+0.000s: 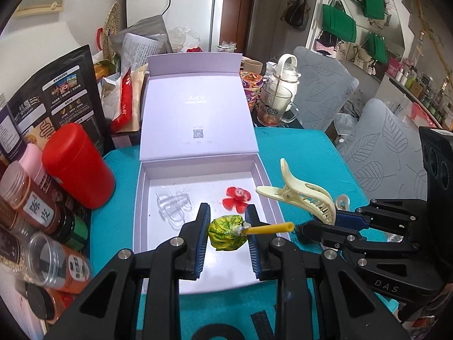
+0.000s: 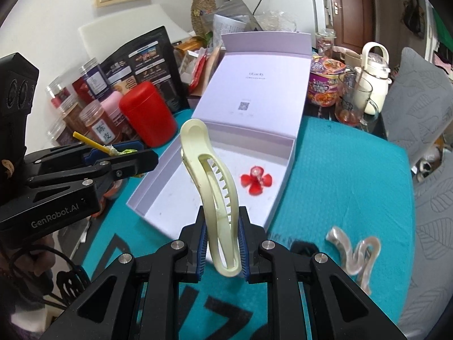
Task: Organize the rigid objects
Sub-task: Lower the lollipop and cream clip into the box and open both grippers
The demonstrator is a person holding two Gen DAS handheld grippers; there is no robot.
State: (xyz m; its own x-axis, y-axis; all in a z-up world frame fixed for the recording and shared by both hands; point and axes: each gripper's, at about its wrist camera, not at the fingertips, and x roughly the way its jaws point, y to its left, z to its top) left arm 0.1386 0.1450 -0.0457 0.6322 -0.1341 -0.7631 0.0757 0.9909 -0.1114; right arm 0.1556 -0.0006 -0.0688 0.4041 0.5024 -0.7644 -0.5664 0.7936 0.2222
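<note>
Lollipop (image 1: pixel 226 233) in its green-yellow wrapper sits pinched between the left gripper (image 1: pixel 228 239) pads over the near end of the open lilac box (image 1: pixel 138 198), yellow stick (image 1: pixel 269 227) jutting right toward the right gripper (image 2: pixel 220 243), which is pressed onto the cream hair claw clip (image 2: pixel 211 187) just outside the box's right wall. Inside lie a clear clip (image 1: pixel 172 205) and a red flower-shaped piece (image 1: pixel 237 197) — a careless drop could land on them. Both tools converge on one box, so stick and clip may collide.

Box (image 1: pixel 267 181) open above – jars (image 1: pixel 34 198) crowd left, upright lid (image 1: pixel 195 107) behind
</note>
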